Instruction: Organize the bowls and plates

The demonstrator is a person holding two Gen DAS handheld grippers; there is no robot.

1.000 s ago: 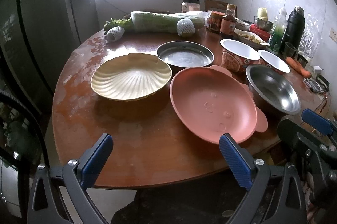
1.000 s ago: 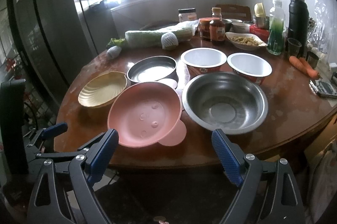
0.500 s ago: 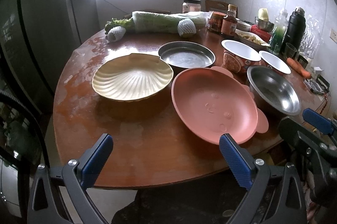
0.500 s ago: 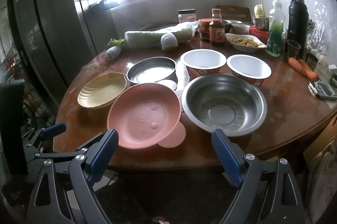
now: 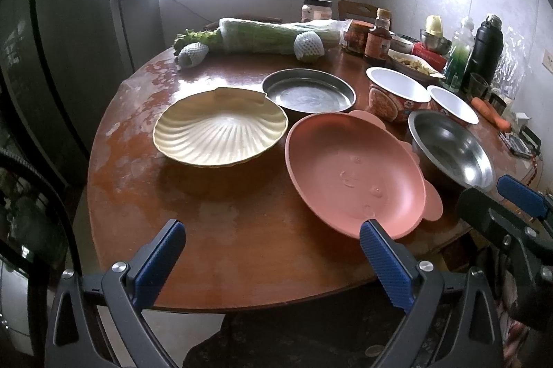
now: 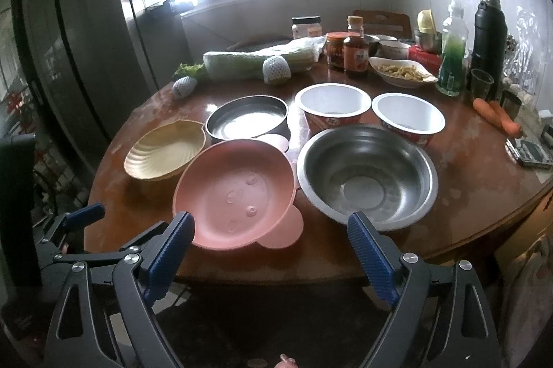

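A cream shell-shaped plate (image 5: pixel 221 134) (image 6: pixel 164 150) lies at the table's left. Beside it sits a pink plate with ear tabs (image 5: pixel 352 174) (image 6: pixel 235 193). Behind them is a flat steel pan (image 5: pixel 308 90) (image 6: pixel 247 120). A large steel bowl (image 6: pixel 366 176) (image 5: pixel 451 148) rests on the right, with two white paper bowls (image 6: pixel 333 101) (image 6: pixel 408 113) behind it. My left gripper (image 5: pixel 273 250) hangs open over the front edge, short of the pink plate. The right gripper (image 6: pixel 271 245) is open too, low before the pink plate and steel bowl, holding nothing.
The round wooden table (image 5: pixel 224 229) carries wrapped cabbage (image 5: pixel 273 36), netted fruit (image 6: pixel 276 70), sauce jars (image 6: pixel 356 56), a food dish (image 6: pixel 401 74), a green bottle (image 6: pixel 452 56), a black flask (image 6: pixel 489 32) and carrots (image 6: pixel 497 115) along the back and right. A dark fridge (image 6: pixel 79 56) stands left.
Both grippers have crept slightly forward toward the table; the dishes look a little nearer. Nothing on the table has moved, and both stay open.
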